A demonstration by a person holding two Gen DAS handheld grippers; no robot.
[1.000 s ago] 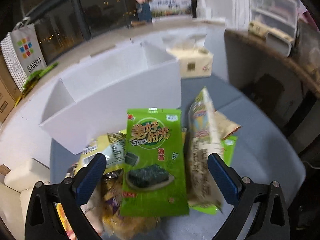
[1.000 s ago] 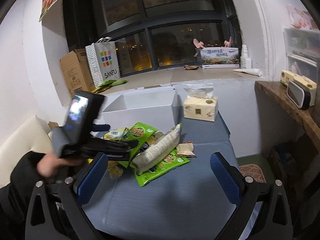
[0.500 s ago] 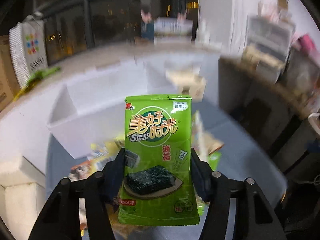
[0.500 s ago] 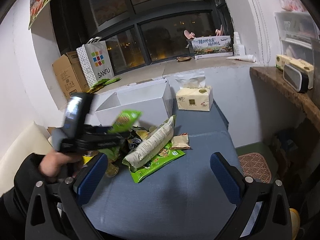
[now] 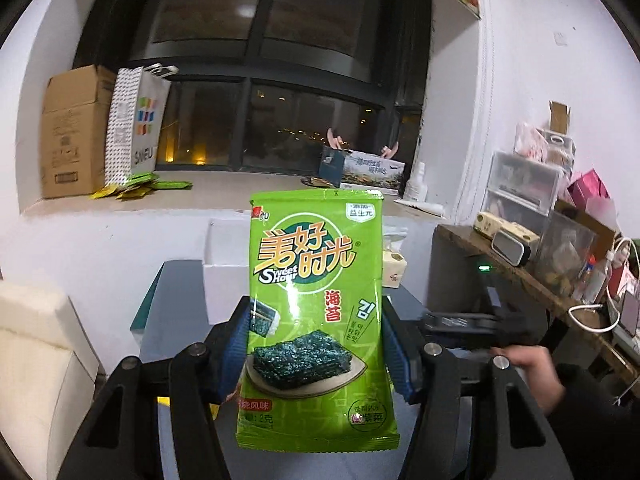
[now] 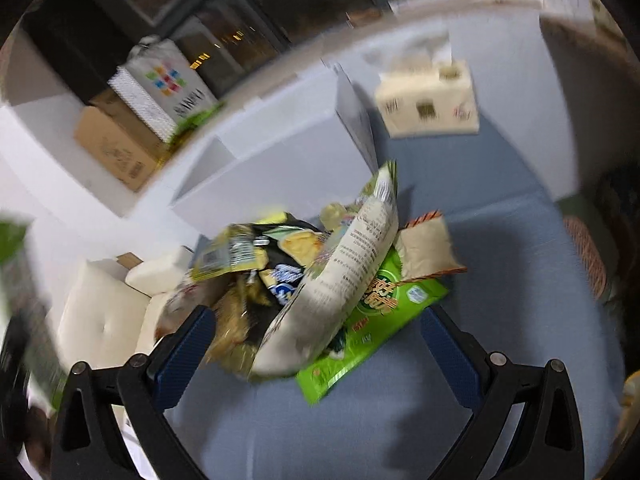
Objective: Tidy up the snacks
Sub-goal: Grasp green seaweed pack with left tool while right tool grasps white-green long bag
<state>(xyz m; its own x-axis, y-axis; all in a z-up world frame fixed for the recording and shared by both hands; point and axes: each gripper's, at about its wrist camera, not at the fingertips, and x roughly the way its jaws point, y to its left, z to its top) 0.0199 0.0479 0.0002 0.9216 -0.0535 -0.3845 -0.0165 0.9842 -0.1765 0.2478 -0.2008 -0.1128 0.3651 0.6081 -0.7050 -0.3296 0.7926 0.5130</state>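
Table (image 6: pixel 500 280), blue-grey, carries a white divided box (image 6: pixel 256 176) toward its far edge, with the snack pile (image 6: pixel 304 276) heaped just in front of it. Largest in the pile is a long white-backed bag (image 6: pixel 340 268), leaning over a flat green packet (image 6: pixel 376 320). Above it the right gripper (image 6: pixel 316 348) hovers, jaws wide apart and empty. Smaller still, the seaweed packet (image 5: pixel 316 320) stands upright off the table, clamped at its lower side edges by the left gripper (image 5: pixel 316 356). It looks light, crinkly and slippery; an edge hold probably suits it.
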